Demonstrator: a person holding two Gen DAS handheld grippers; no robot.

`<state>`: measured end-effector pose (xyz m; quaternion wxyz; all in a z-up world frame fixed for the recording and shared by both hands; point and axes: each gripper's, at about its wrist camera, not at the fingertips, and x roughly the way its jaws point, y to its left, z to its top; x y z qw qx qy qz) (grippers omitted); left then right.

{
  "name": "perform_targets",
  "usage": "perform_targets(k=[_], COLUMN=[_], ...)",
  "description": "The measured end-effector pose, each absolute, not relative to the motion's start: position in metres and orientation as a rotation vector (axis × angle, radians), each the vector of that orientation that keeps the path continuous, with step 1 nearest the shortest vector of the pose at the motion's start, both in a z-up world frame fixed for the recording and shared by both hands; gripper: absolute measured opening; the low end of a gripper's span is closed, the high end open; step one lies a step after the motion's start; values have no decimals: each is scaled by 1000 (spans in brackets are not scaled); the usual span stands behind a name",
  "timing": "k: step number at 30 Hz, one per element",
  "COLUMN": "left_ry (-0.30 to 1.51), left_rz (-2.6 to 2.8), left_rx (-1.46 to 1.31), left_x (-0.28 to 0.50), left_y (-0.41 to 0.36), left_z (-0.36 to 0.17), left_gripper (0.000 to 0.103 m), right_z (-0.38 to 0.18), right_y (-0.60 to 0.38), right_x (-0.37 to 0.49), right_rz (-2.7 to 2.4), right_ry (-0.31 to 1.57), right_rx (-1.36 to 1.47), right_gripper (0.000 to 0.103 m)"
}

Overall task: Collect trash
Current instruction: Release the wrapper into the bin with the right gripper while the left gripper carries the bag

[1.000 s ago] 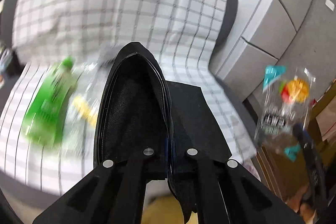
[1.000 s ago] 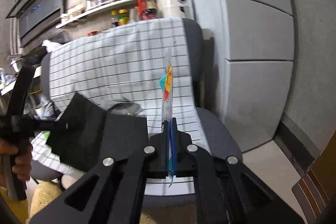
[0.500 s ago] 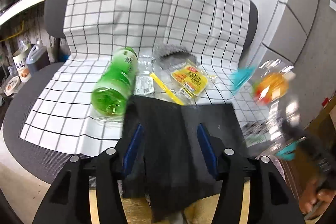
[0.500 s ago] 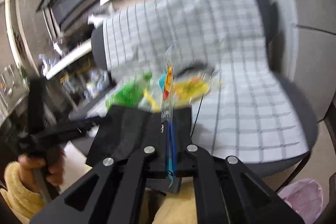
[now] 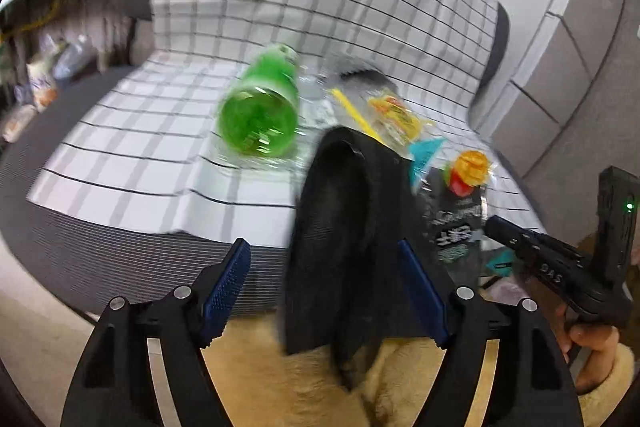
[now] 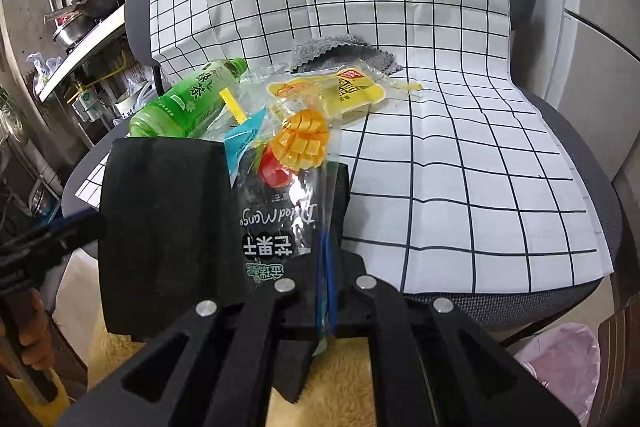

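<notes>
So I've got two claws going here. My right claw (image 6: 326, 267) is pressed together on the edge of a clear dried mango wrapper (image 6: 286, 179), the one with the cut mango picture and a teal corner. The wrapper sticks up and forward from the pinch, right over a black bag (image 6: 160, 219) that sits in front of me at the near edge of the chair seat. From my left side I can see that same wrapper (image 5: 460, 203) just to the right of the bag's dark mouth (image 5: 340, 227).

My left claw (image 5: 324, 291) is spread wide, its jaws have just been opening. The black bag stands between the blue pads (image 5: 228, 283), but they aren't pressing on it as far as I can see.

The rest of the trash is on the white checked cloth (image 6: 460, 167) draped over the grey office chair (image 6: 580, 155): a green tea bottle (image 6: 184, 103) lying on its side at the left, a yellow snack packet (image 6: 344, 93) in the middle, some crumpled clear plastic between them, and a grey rag (image 6: 340, 53) behind the packet against the backrest. The left view is a bit blurry. There's a pink bag (image 6: 560, 355) on the floor down to my right.
</notes>
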<state>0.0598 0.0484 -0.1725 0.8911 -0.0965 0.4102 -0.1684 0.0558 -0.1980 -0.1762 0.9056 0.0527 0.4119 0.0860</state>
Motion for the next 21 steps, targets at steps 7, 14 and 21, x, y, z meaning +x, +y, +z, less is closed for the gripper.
perform_targets(k=[7,14,21], left_ry=[862,809,814], left_rz=[-324,-471,-526], left_rx=[-154,-158,-145], left_x=[76,95,85], left_y=[36,35,25], left_z=[-192,-197,-181], left_gripper=[85,68,29], right_z=[-175,-174,-165], right_y=[-199,-200,-205], right_x=[58,61,55], right_rz=[180,193,204], right_ry=[852,855,822], right_rx=[106,110,111], right_gripper=[2,2,2])
